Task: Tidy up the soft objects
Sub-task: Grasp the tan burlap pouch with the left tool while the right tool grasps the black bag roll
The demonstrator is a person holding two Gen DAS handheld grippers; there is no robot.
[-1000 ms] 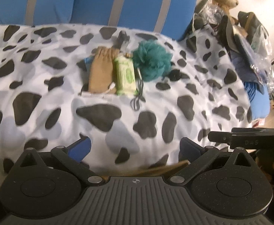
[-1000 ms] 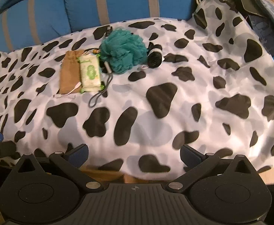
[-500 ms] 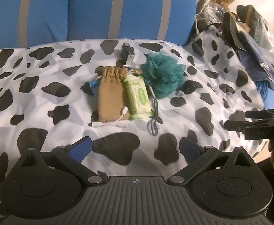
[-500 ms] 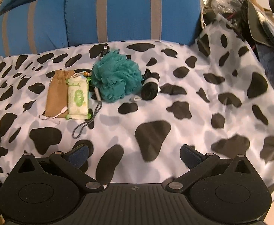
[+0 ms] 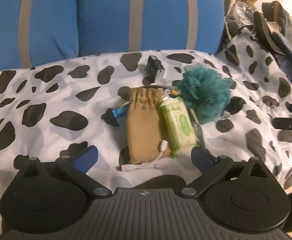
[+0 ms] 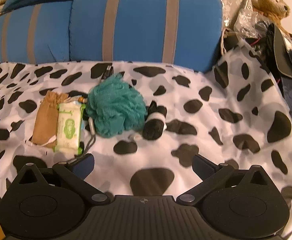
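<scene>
Two tools, both spread wide and holding nothing. Left tool (image 5: 143, 157) hovers low over the cow-print blanket (image 5: 46, 104), its fingers either side of the near ends of the tan drawstring pouch (image 5: 143, 124) and the green wipes pack (image 5: 178, 124), not touching as far as I can tell. A white cable (image 5: 146, 165) lies right between the pads. At 1 o'clock from the pouch sits the teal bath pouf (image 5: 205, 98); at 12 a small black box (image 5: 154, 68). Something blue (image 5: 120, 114) pokes out from under the pouch, mostly hidden. Right tool (image 6: 143, 165) hangs over bare blanket; a black-and-white rolled thing (image 6: 154, 124) at 12 o'clock is too blurry to identify. Blue striped cushions (image 6: 144, 22) sit behind, a teddy bear (image 6: 271, 2) at 2.
</scene>
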